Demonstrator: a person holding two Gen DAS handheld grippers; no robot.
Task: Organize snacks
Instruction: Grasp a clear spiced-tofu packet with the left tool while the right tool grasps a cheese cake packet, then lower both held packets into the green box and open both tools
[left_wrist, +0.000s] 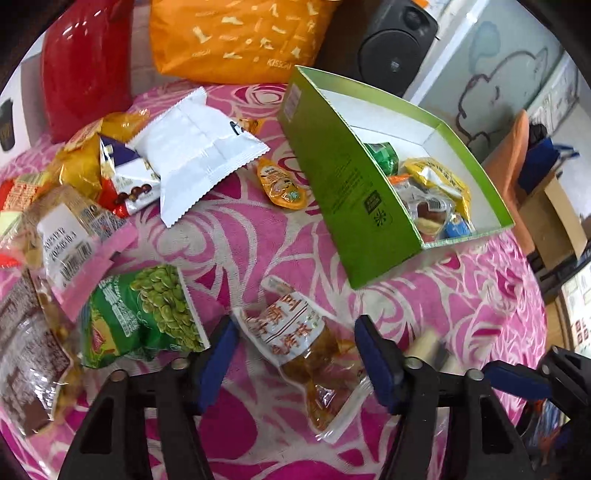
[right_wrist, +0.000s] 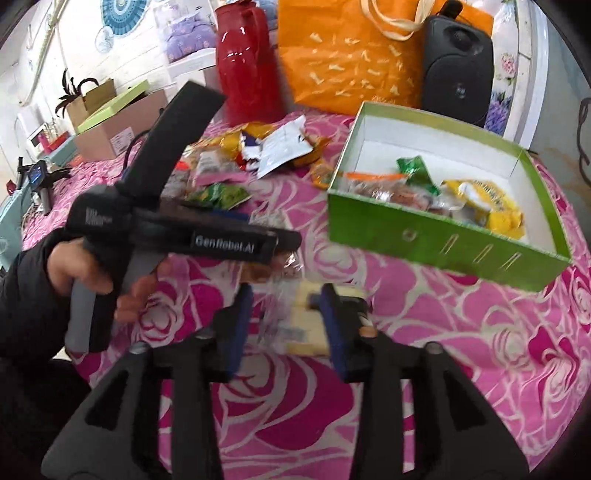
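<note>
The left gripper (left_wrist: 295, 354) hangs low over the pink rose-patterned tablecloth (left_wrist: 258, 240) with its jaws wide open and nothing clamped. Between its blue pads (left_wrist: 218, 354) lies a clear packet with red characters (left_wrist: 299, 347), flat on the cloth in the lower middle of the frame. The long axis of the packet runs from upper left to lower right, so it lies slanted across the gap rather than straight along the fingers. As I judge it, closing here takes the packet across its narrow middle.

The right gripper (right_wrist: 288, 325) has a pale yellow snack packet (right_wrist: 306, 325) between its pads in the lower middle of its view. The picture is blurred there, and I cannot tell if the jaws press it or only stand around it.

The green box (right_wrist: 436, 240) stands in the right part of both views and already holds several snacks; it is nearer to the right gripper. A loose pile of snacks (left_wrist: 122, 162) remains in the left part of the left view. A hand (right_wrist: 70, 269) in a dark sleeve holds the left tool by its grey handle, with the fingers pointing right and downward.
</note>
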